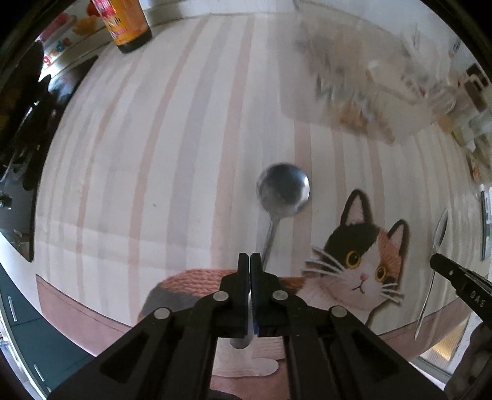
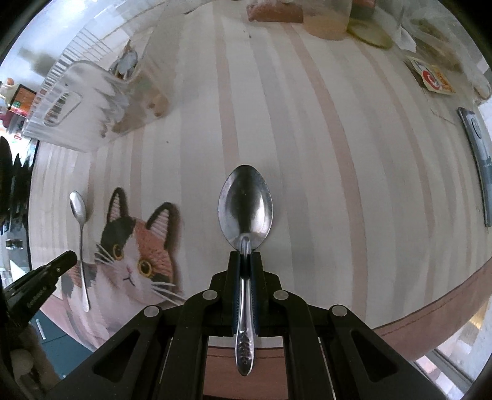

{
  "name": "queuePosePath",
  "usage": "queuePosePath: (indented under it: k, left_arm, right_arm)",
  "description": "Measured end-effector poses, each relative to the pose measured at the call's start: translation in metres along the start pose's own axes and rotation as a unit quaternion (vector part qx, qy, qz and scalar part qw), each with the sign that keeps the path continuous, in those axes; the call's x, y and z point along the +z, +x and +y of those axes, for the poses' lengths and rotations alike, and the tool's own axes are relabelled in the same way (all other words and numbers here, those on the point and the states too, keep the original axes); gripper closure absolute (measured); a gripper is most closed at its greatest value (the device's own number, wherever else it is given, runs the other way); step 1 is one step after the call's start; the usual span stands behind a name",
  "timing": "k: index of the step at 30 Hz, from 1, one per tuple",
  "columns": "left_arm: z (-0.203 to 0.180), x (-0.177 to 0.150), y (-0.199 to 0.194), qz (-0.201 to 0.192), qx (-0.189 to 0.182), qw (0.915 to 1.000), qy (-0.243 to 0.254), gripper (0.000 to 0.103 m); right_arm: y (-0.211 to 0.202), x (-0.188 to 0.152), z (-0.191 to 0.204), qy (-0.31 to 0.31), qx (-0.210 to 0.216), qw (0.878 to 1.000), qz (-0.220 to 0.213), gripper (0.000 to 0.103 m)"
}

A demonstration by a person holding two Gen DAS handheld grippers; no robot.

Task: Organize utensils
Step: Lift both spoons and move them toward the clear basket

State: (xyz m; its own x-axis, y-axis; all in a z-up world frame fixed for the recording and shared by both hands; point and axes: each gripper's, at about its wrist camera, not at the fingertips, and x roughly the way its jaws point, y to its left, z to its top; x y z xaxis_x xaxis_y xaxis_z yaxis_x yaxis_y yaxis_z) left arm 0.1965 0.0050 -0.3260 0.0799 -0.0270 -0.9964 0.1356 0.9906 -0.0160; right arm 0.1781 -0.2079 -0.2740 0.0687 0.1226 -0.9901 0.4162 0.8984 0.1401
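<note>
My left gripper (image 1: pixel 249 257) is shut on the handle of a round-bowled metal spoon (image 1: pixel 283 190), held above the striped tablecloth. My right gripper (image 2: pixel 245 255) is shut on the handle of a large oval metal spoon (image 2: pixel 246 206), bowl pointing forward. Each spoon shows in the other view too: the oval spoon (image 1: pixel 439 229) at the right edge with the right gripper's finger (image 1: pixel 455 275), and the round spoon (image 2: pixel 78 206) at the left with the left gripper's finger (image 2: pixel 58 264). A clear ridged plastic holder shows at upper right (image 1: pixel 353 92) and upper left (image 2: pixel 83 107); it is blurred.
The tablecloth has a calico cat print (image 2: pixel 135 243) near the front edge. An orange-labelled bottle (image 1: pixel 127 21) stands at the far left. A grey flat device (image 2: pixel 479 160), a packet (image 2: pixel 433 80) and jars (image 2: pixel 326 18) sit along the far and right side.
</note>
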Motion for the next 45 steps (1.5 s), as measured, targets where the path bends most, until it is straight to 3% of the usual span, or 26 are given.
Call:
queuePosePath:
  k: [3, 6, 9, 11, 12, 13, 15, 18, 20, 23, 24, 26, 36, 37, 45]
  left_arm:
    - [-0.003, 0.001, -0.008, -0.015, -0.001, 0.9999, 0.0, 0.103]
    - [0.008, 0.002, -0.011, -0.024, -0.029, 0.9993, 0.004, 0.101]
    - [0.023, 0.02, 0.018, 0.006, -0.063, 0.9979, 0.013, 0.096]
    - [0.026, 0.021, 0.039, 0.023, -0.054, 0.998, 0.023, 0.09]
    - [0.028, 0.023, 0.041, 0.01, -0.056, 0.9979, 0.031, 0.085]
    - [0.026, 0.026, 0.039, 0.0, -0.055, 0.9976, 0.041, 0.066]
    - [0.022, 0.035, 0.034, 0.005, -0.052, 0.9973, 0.052, 0.044]
    - [0.012, 0.053, 0.023, -0.004, -0.025, 0.9976, 0.065, 0.038]
    - [0.005, 0.067, 0.02, -0.009, -0.003, 0.9972, 0.075, 0.038]
    - [0.0, 0.086, 0.007, -0.023, -0.001, 0.9969, 0.074, 0.039]
    - [-0.002, 0.092, 0.002, -0.027, -0.001, 0.997, 0.072, 0.042]
    - [-0.009, 0.097, -0.007, -0.039, -0.002, 0.9964, 0.076, 0.065]
    - [-0.028, 0.12, -0.041, -0.046, 0.01, 0.9953, 0.084, 0.065]
    - [-0.029, 0.12, -0.047, -0.068, 0.006, 0.994, 0.086, 0.065]
    - [-0.038, 0.081, -0.108, -0.093, 0.006, 0.9912, 0.094, 0.066]
  right_arm:
    - [-0.008, 0.005, 0.005, -0.002, 0.005, 1.0, -0.009, 0.097]
    - [-0.018, 0.005, 0.008, -0.005, 0.009, 1.0, -0.019, 0.097]
    - [-0.023, 0.01, 0.009, -0.005, 0.011, 1.0, -0.024, 0.097]
    - [-0.027, 0.01, 0.014, -0.004, 0.012, 1.0, -0.025, 0.097]
    - [-0.027, 0.01, 0.013, -0.004, 0.011, 1.0, -0.025, 0.097]
    - [-0.027, 0.009, 0.013, -0.004, 0.01, 1.0, -0.025, 0.097]
    - [-0.025, 0.014, 0.009, 0.0, 0.01, 1.0, -0.024, 0.097]
    - [-0.024, 0.015, 0.001, 0.007, 0.008, 1.0, -0.021, 0.097]
    - [-0.021, 0.015, -0.004, 0.01, 0.004, 1.0, -0.019, 0.097]
    - [-0.015, 0.018, -0.003, 0.014, -0.002, 1.0, -0.017, 0.097]
    - [-0.013, 0.019, -0.004, 0.016, -0.004, 1.0, -0.016, 0.097]
    - [-0.009, 0.02, -0.005, 0.017, -0.009, 1.0, -0.014, 0.097]
    - [-0.007, 0.022, -0.005, 0.02, -0.012, 1.0, -0.017, 0.097]
    - [-0.01, 0.02, -0.006, 0.02, -0.011, 1.0, -0.019, 0.097]
    - [-0.033, 0.018, -0.005, 0.013, -0.001, 0.999, -0.035, 0.097]
